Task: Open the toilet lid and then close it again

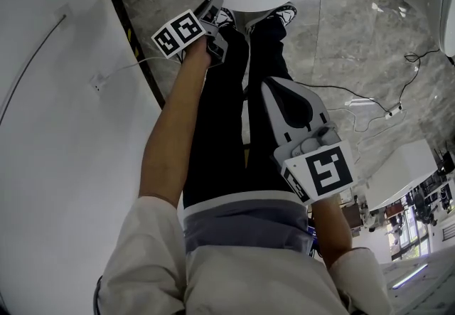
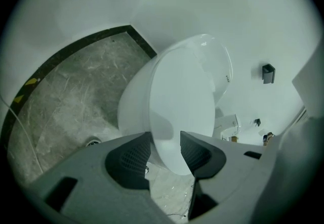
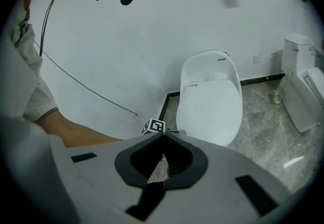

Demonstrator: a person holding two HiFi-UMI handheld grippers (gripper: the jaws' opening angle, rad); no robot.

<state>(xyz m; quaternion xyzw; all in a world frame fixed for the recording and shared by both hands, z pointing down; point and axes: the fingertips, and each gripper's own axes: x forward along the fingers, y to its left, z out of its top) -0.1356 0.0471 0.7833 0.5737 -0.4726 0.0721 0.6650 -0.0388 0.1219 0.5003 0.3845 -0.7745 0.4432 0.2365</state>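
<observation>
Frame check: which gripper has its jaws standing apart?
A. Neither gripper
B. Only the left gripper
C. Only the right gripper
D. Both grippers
B: in its own view the left gripper has its jaws spread, with the front edge of the toilet lid showing in the gap, while the right gripper has its jaws together with nothing between them.

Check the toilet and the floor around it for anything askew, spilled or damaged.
Nothing stands out. The toilet lid lies flat and closed, unmarked, and the marble floor looks dry. Only loose cables trail across the floor to the person's right.
</observation>
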